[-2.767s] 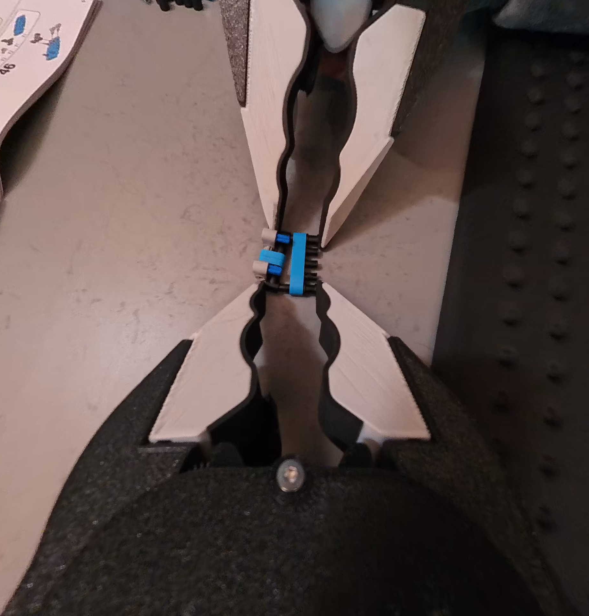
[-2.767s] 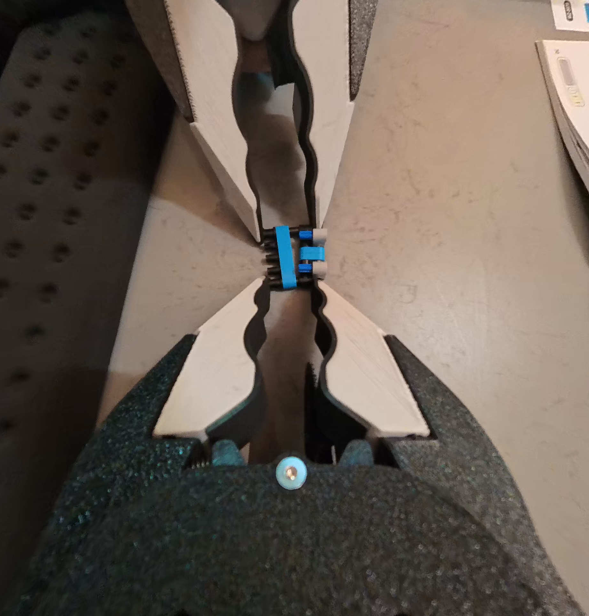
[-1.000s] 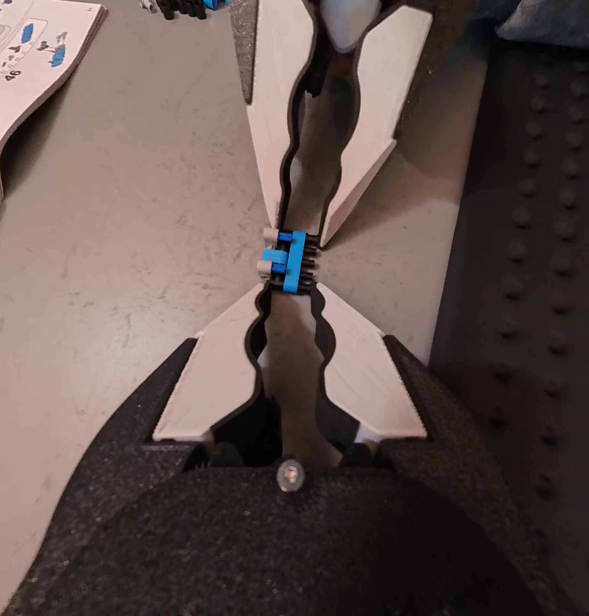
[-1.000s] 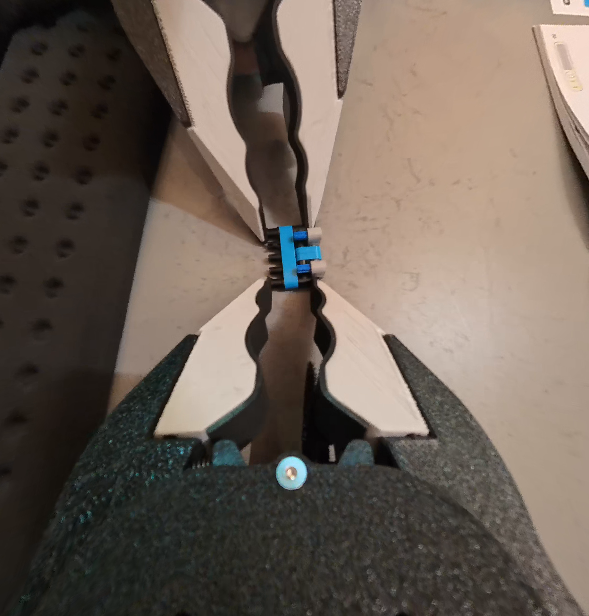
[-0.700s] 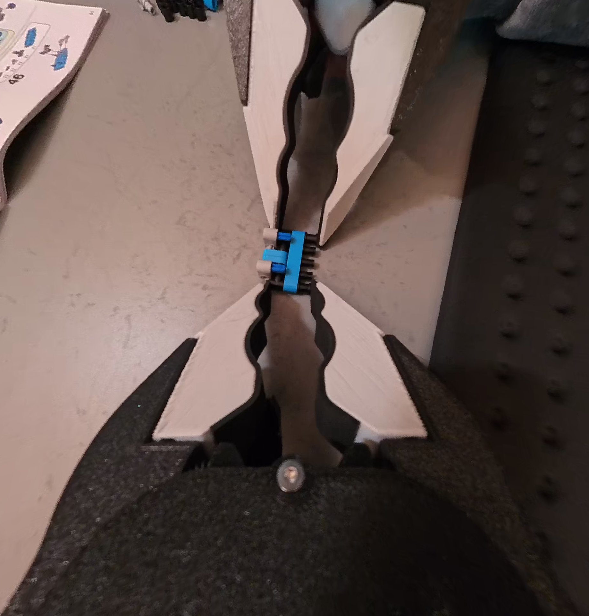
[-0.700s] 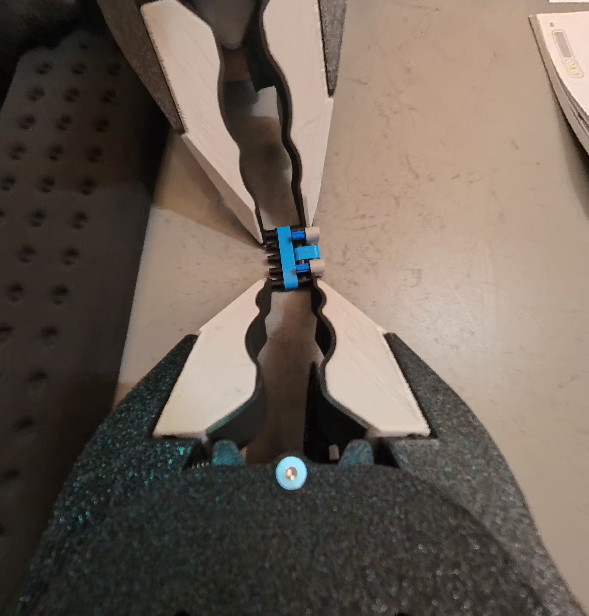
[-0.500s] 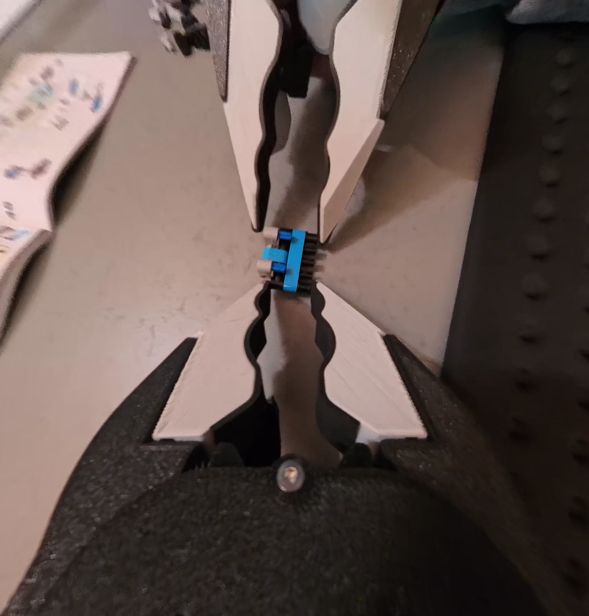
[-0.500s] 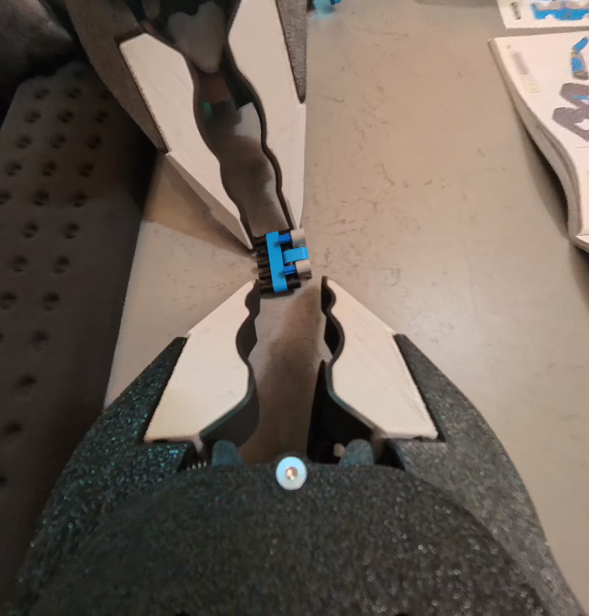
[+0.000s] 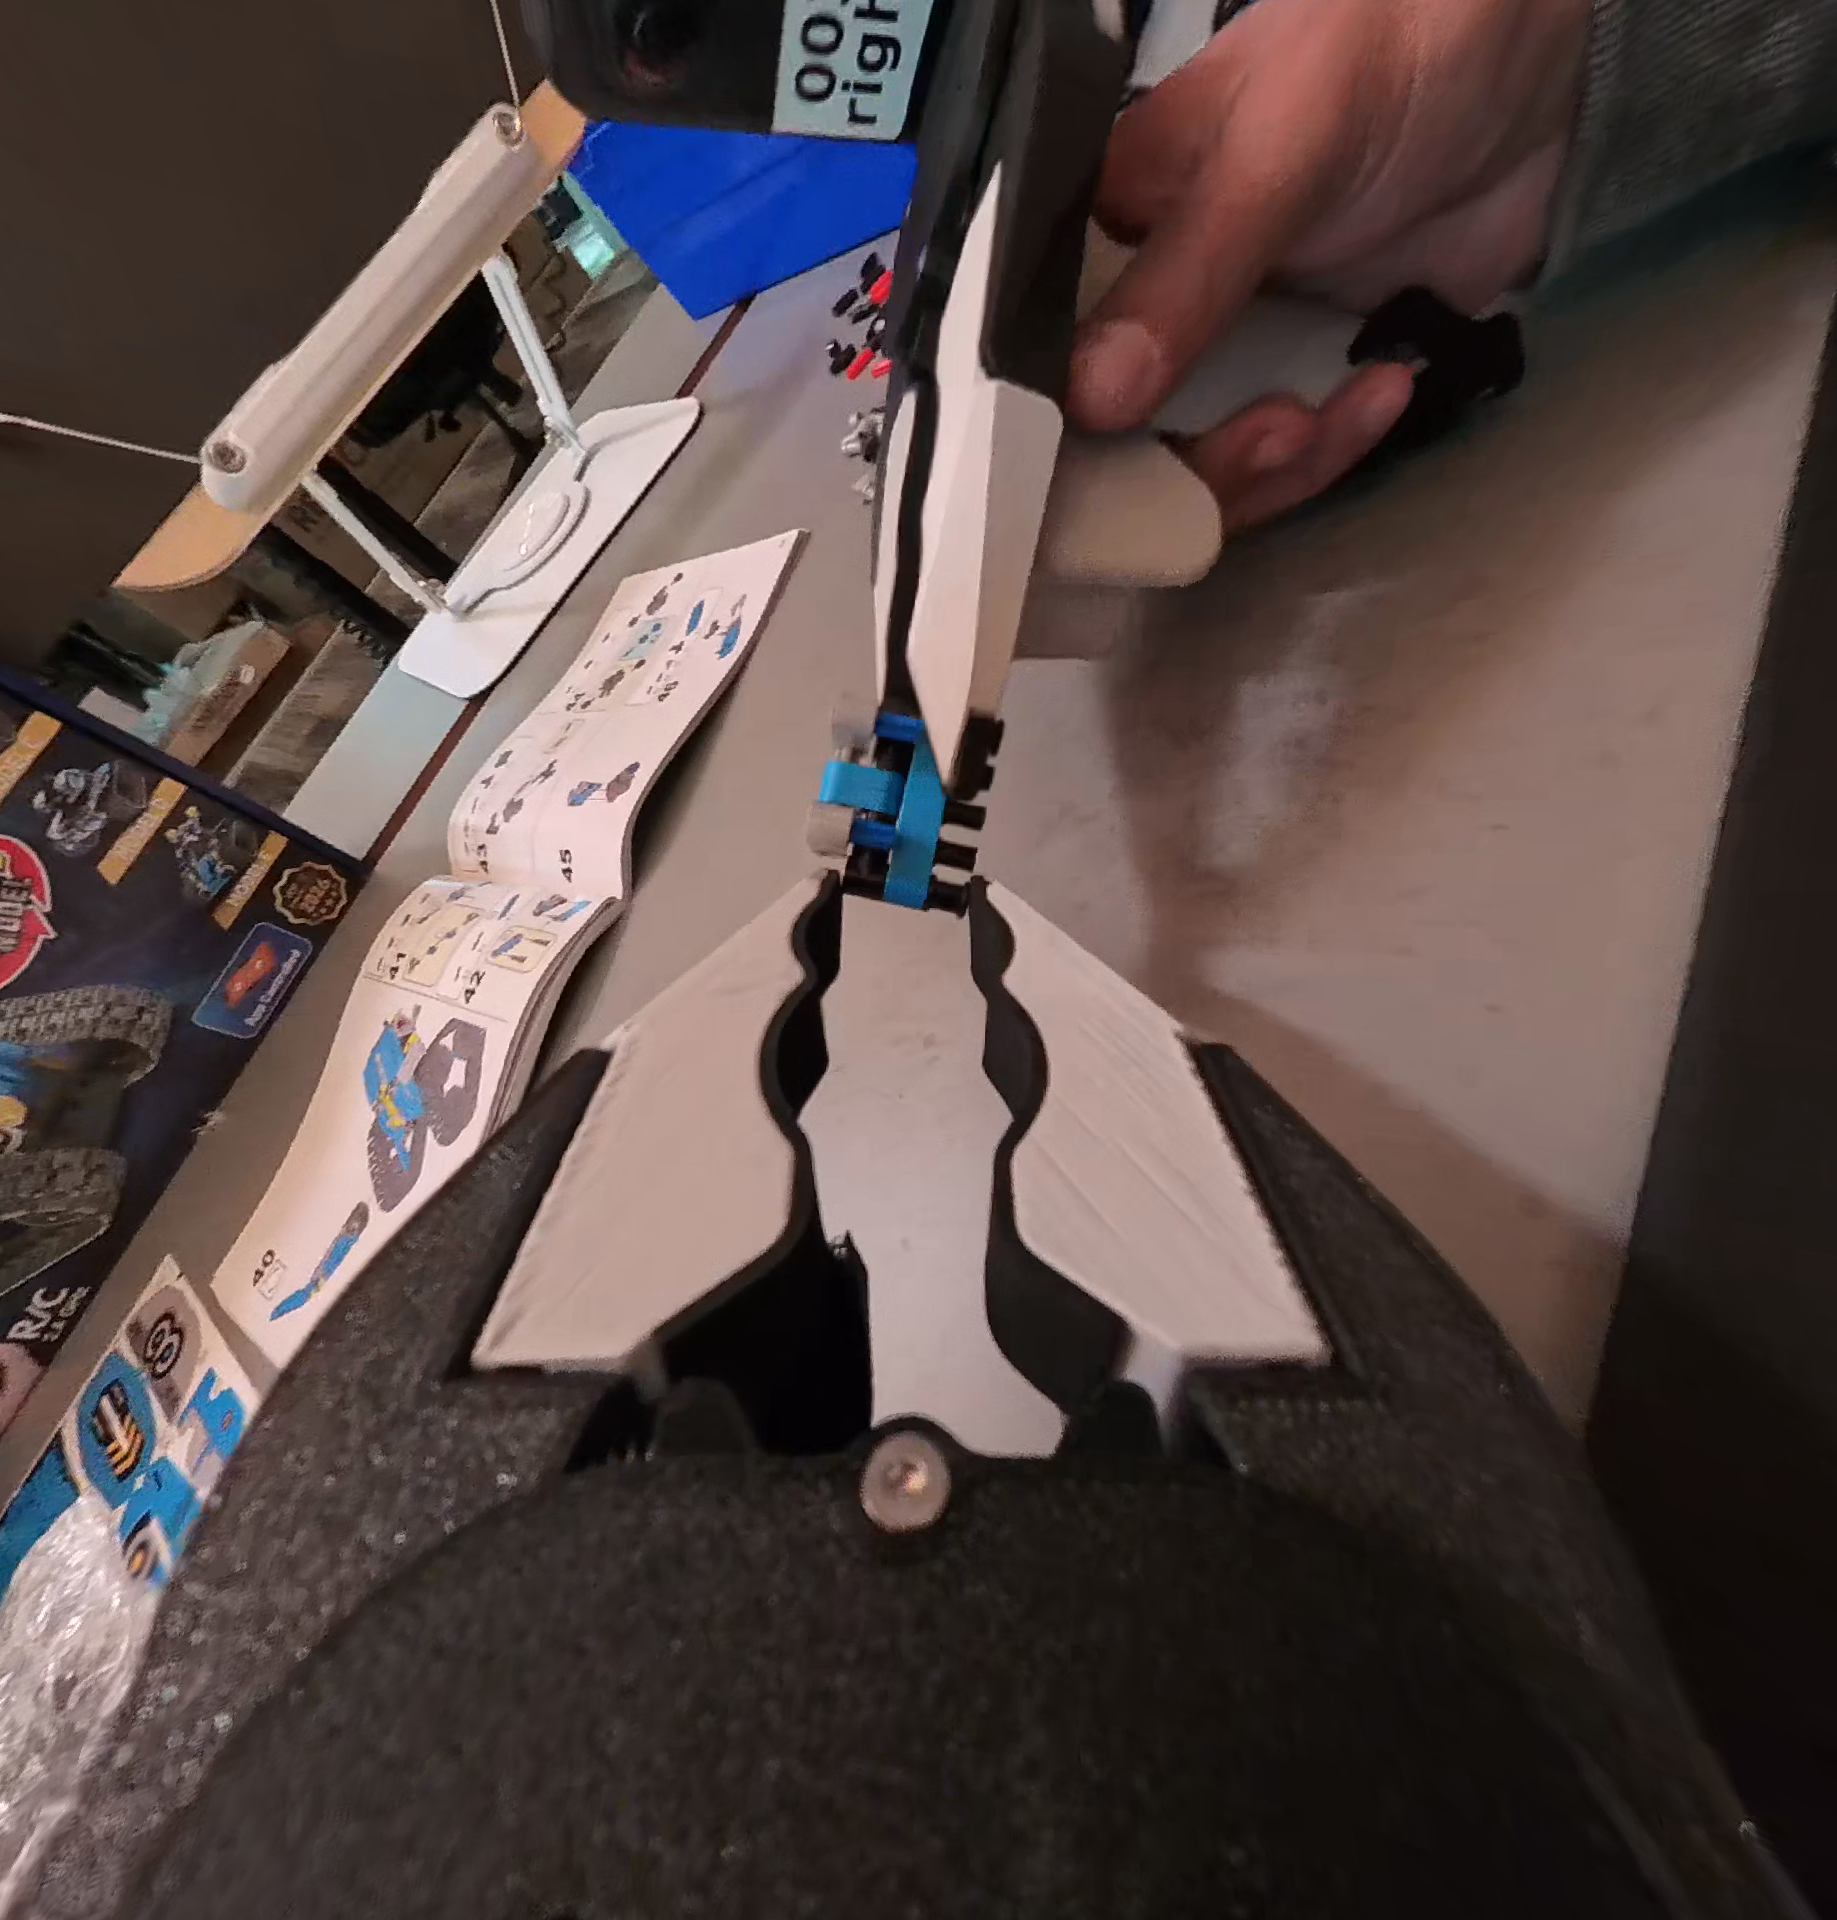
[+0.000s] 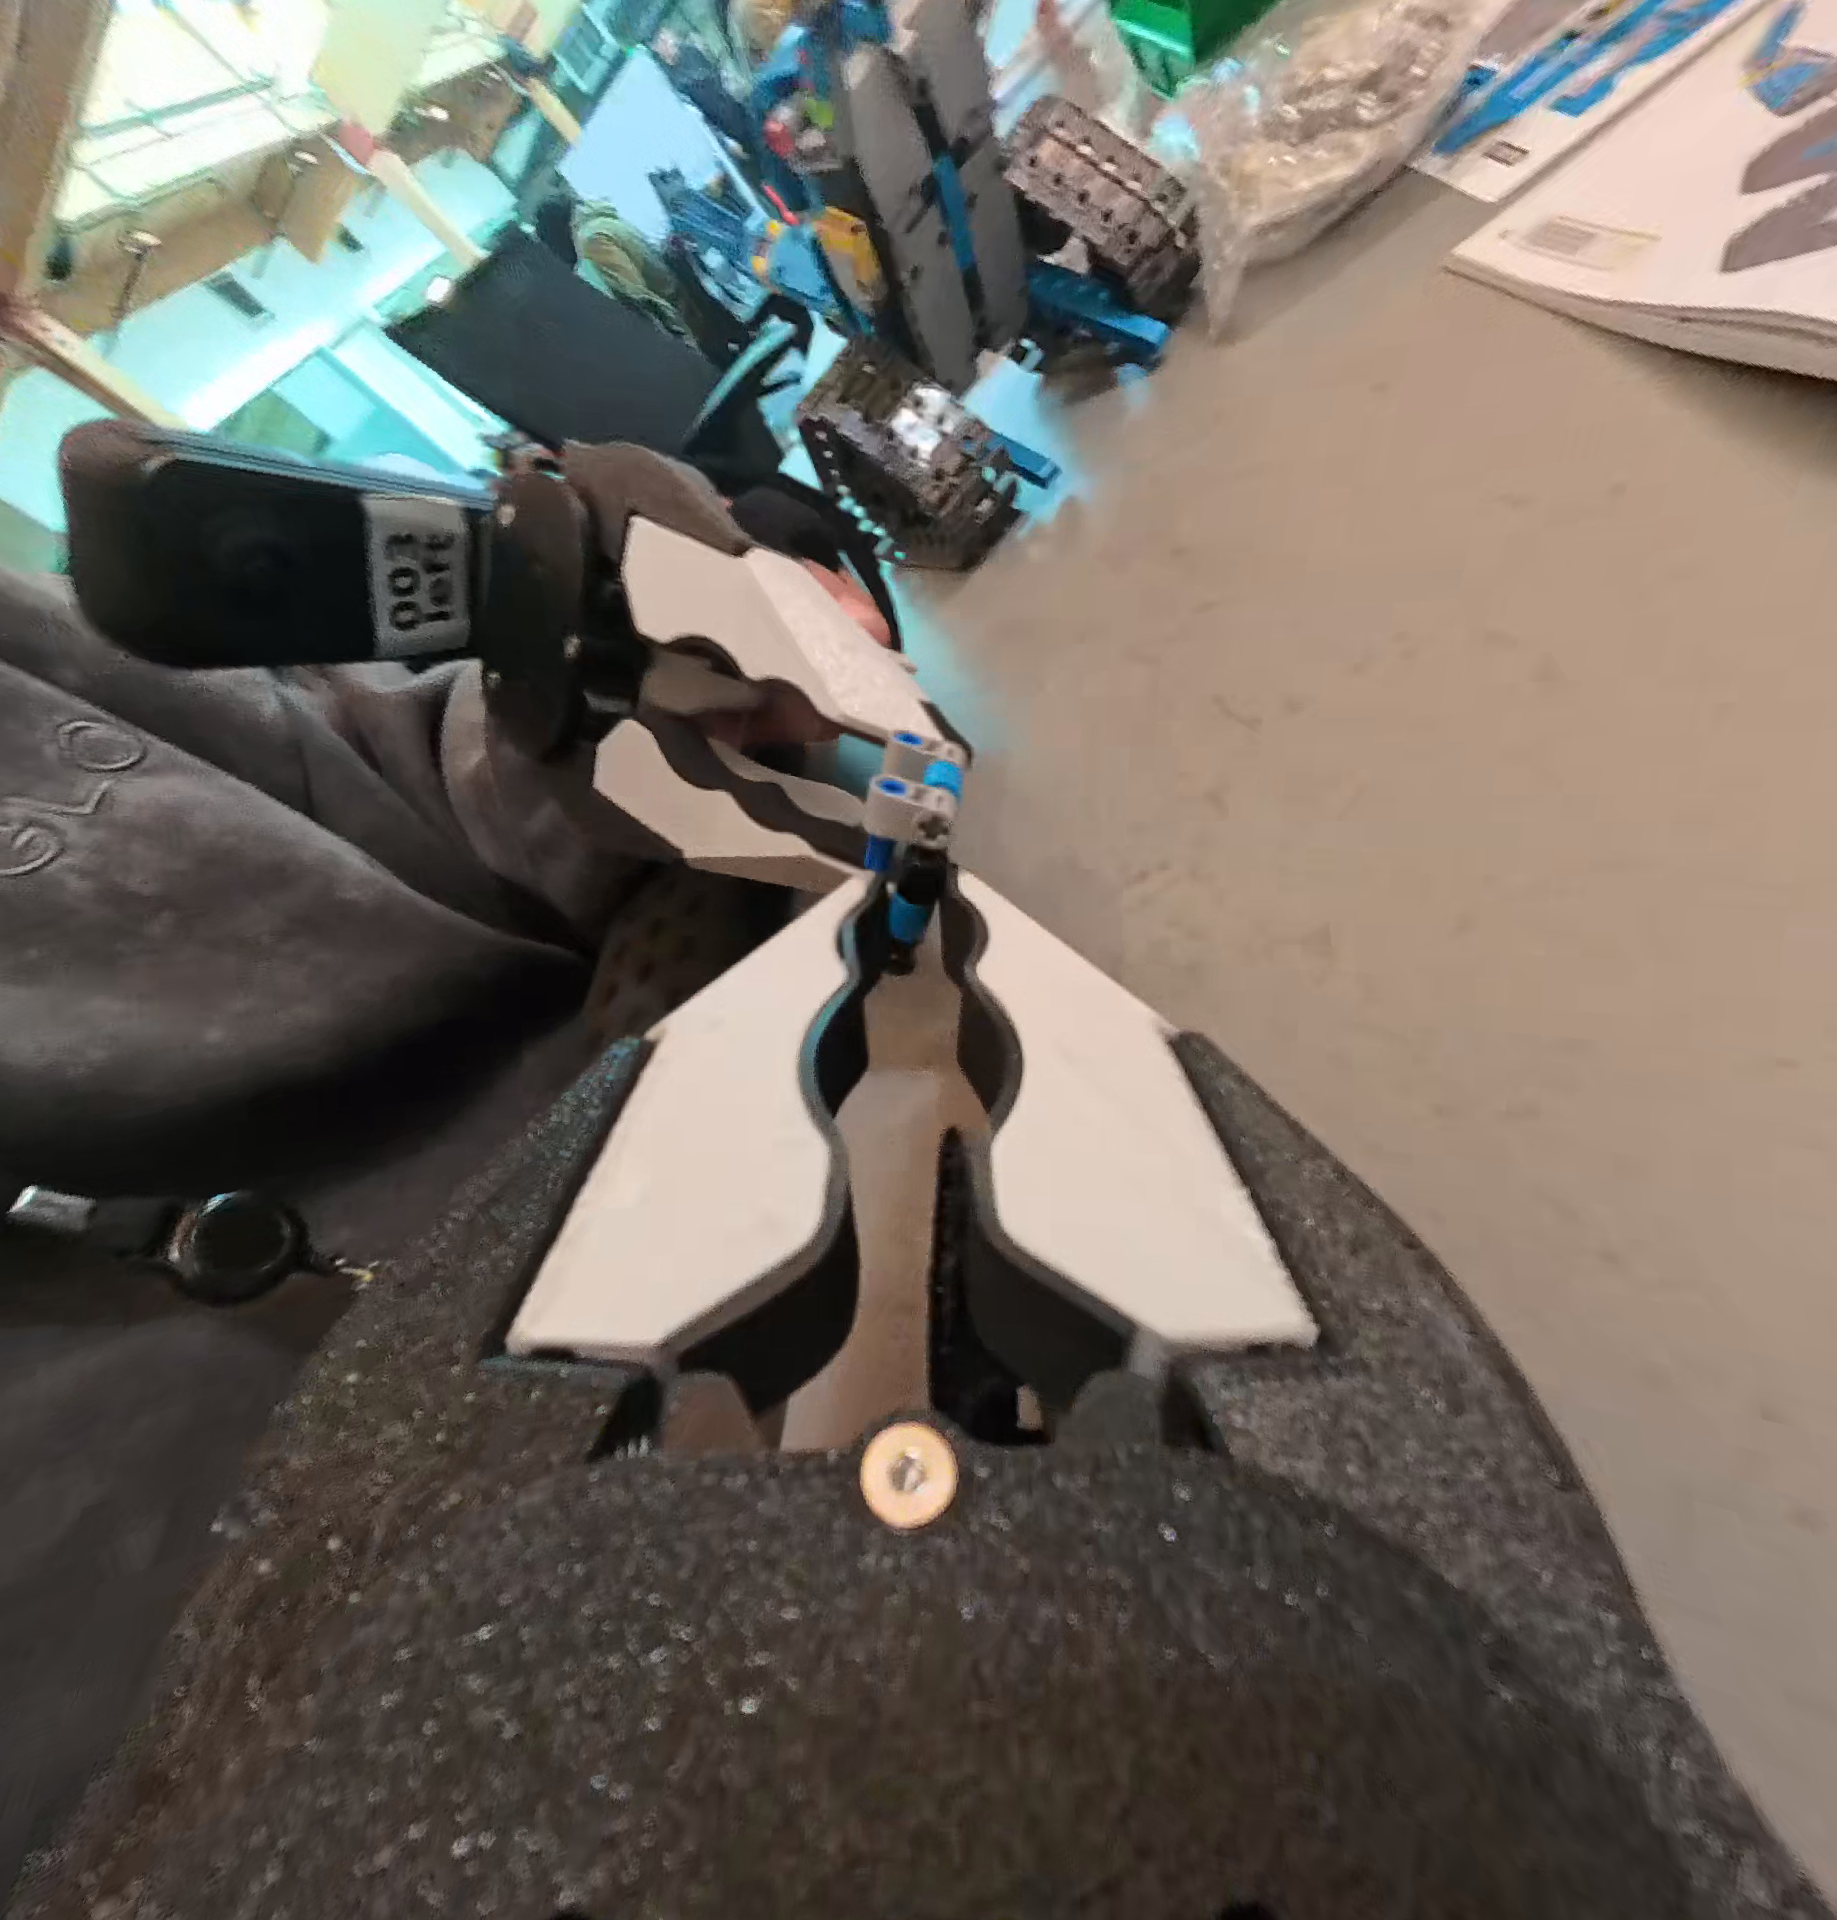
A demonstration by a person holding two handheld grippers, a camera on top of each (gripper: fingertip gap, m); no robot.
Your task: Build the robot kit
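Observation:
A small assembly [image 9: 898, 821] of a blue beam, black pins and two grey connectors hangs in the air between both grippers. My left gripper [image 9: 898, 899] is shut on its lower end, across the black pins. My right gripper [image 9: 940, 727] comes down from above, seen edge-on, and pinches the upper part of the blue beam; a hand [image 9: 1309, 208] holds it. In the right wrist view my right gripper [image 10: 909, 894] is shut on the blue beam [image 10: 906, 914], seen edge-on. My left gripper [image 10: 919, 790] reaches in from the left, by the grey connectors [image 10: 898, 800].
An open instruction booklet [image 9: 540, 862], a printed box [image 9: 93, 914], a white lamp base [image 9: 540, 457], a blue bin [image 9: 737, 218] and loose small parts [image 9: 862, 312] lie on the grey table. A tracked blue and black model [image 10: 955, 239] and a plastic bag [image 10: 1309, 114] stand farther off. My two grippers' fingertips are within a few centimetres of each other.
Both views have swung up from looking straight down at the table. My right gripper opened briefly, rolled about a quarter turn and now grips the blue beam again. My left gripper kept its hold.

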